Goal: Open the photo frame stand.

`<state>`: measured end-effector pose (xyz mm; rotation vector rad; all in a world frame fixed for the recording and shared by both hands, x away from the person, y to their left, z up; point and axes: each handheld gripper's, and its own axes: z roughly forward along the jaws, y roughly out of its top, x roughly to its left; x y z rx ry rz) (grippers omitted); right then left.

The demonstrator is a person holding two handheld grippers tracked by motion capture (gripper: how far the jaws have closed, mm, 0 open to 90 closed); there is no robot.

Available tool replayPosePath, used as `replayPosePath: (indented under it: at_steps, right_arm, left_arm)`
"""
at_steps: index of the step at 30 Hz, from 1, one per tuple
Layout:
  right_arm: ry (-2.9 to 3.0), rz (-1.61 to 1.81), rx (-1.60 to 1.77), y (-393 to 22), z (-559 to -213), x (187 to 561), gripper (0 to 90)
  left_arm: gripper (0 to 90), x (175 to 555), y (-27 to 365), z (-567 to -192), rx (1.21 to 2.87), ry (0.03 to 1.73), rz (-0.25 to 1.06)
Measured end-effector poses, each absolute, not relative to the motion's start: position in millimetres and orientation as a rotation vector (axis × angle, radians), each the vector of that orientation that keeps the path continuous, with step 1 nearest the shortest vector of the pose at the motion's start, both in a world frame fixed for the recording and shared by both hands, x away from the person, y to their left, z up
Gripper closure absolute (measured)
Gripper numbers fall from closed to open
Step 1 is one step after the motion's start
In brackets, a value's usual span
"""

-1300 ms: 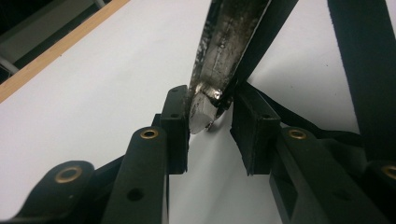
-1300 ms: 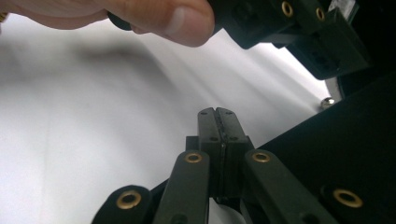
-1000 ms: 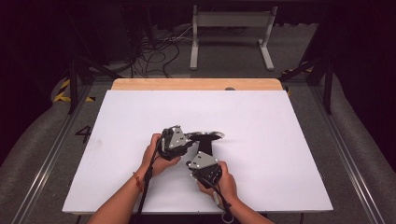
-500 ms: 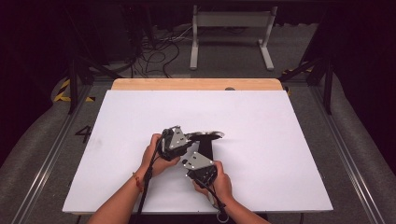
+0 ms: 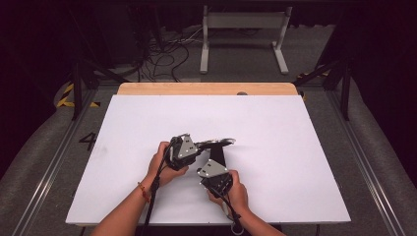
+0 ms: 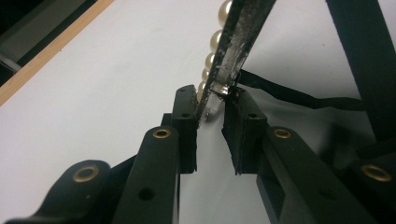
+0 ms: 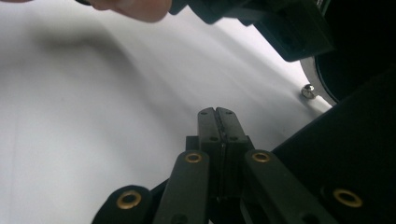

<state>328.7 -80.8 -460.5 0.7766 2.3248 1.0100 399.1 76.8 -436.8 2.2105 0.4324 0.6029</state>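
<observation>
Pearl-trimmed and metal: we read the thing as a hair clip (image 6: 236, 42), a thin worn metal bar with a row of pearl beads (image 6: 215, 39) on one face. It sits near the middle of the white desk (image 5: 305, 147), just right of the left gripper (image 6: 210, 109), w/ a black strap (image 6: 299, 95) trailing off beside it.

Left jaws have just been closing, w/ the clip's end between them. One pad seems to touch the metal; the other we can't tell, so no firm grip yet. Right gripper (image 7: 217, 112) has its jaws clenched, nothing between them, tips low over the desk just near of the clip.

Handling, as we judge it: light and stiff, but narrow and smooth, so prob. slippery and apt to twist out. Beads look glued on, so fragile; best not to squeeze them. We'd grip the flat metal end, pads square on both faces, and keep pressure gentle.
</observation>
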Motion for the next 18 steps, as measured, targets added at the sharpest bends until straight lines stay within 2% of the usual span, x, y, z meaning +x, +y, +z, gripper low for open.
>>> replayPosePath:
  at_steps: [18]
  right_arm:
    - [2.342,1.038,0.793,-96.1,-457.6,326.2,90.0]
  left_arm:
    - [78.6,396.0,76.8,-435.0,2.217,0.41,0.615]
